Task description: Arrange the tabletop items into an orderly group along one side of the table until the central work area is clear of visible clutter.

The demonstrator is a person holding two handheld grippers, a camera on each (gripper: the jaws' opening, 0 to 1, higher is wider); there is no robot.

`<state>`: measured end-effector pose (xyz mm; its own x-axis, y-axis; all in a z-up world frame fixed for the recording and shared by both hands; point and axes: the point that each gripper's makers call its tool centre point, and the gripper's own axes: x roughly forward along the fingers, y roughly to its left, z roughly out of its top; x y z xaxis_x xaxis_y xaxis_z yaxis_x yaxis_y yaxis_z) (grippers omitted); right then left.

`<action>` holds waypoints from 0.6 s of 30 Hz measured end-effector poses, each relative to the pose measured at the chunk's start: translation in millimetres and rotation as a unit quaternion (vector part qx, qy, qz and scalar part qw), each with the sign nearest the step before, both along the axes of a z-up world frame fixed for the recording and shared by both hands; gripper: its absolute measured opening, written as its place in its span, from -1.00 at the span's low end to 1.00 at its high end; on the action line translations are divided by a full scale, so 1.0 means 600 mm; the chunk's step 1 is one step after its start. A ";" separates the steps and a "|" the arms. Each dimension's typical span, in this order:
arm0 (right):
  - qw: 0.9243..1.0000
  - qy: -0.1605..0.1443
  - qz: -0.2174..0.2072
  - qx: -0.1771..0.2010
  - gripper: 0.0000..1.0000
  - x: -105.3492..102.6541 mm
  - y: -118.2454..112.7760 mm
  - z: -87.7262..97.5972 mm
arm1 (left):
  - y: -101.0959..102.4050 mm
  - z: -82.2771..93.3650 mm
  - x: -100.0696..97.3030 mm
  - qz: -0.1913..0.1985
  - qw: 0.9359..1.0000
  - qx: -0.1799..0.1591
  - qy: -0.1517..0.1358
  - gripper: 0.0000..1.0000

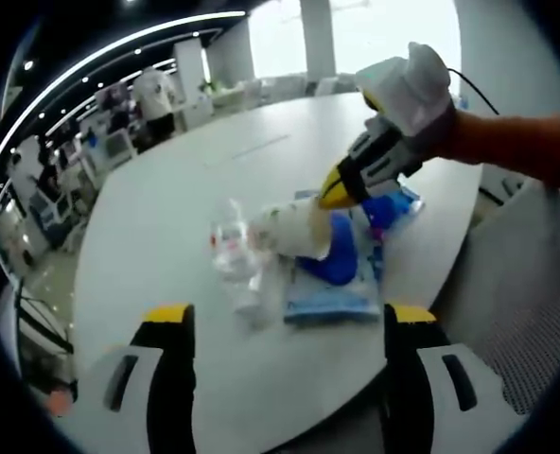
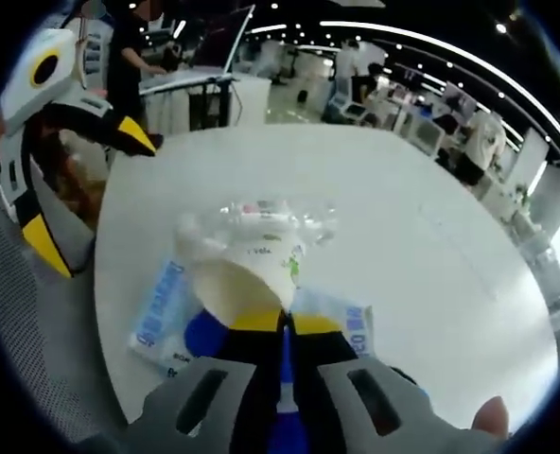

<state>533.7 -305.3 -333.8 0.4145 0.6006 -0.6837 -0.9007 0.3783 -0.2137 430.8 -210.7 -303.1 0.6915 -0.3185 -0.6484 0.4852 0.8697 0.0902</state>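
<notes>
My right gripper (image 2: 287, 322) is shut on the rim of a white paper cup (image 2: 247, 274) with green print, tilted over a blue-and-white packet (image 2: 162, 317). A crumpled clear plastic cup (image 2: 261, 218) lies just beyond the paper cup. A blue object (image 2: 204, 336) rests on the packet. In the left gripper view the right gripper (image 1: 341, 192), in a gloved hand, comes in from the upper right and holds the paper cup (image 1: 294, 232) beside the clear cup (image 1: 233, 251), above the packet (image 1: 332, 301). My left gripper (image 1: 289, 317) is open near the table's edge, short of the pile.
The round white table (image 1: 166, 189) stretches wide beyond the pile. A grey mesh surface (image 1: 535, 312) lies past the table's near edge. People and desks (image 2: 393, 95) stand far behind the table. The left gripper (image 2: 89, 187) hangs open at the table's left edge.
</notes>
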 end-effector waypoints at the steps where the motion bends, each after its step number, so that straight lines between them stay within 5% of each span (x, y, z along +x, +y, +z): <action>1: 1.000 -0.002 0.001 0.000 -0.96 0.000 0.000 0.003 | 0.000 0.000 0.000 0.000 1.000 0.000 0.000 0.58; 18: 0.999 0.042 -0.028 0.021 -0.97 0.009 -0.020 0.031 | -0.004 0.001 0.000 -0.005 1.000 0.000 -0.002 0.57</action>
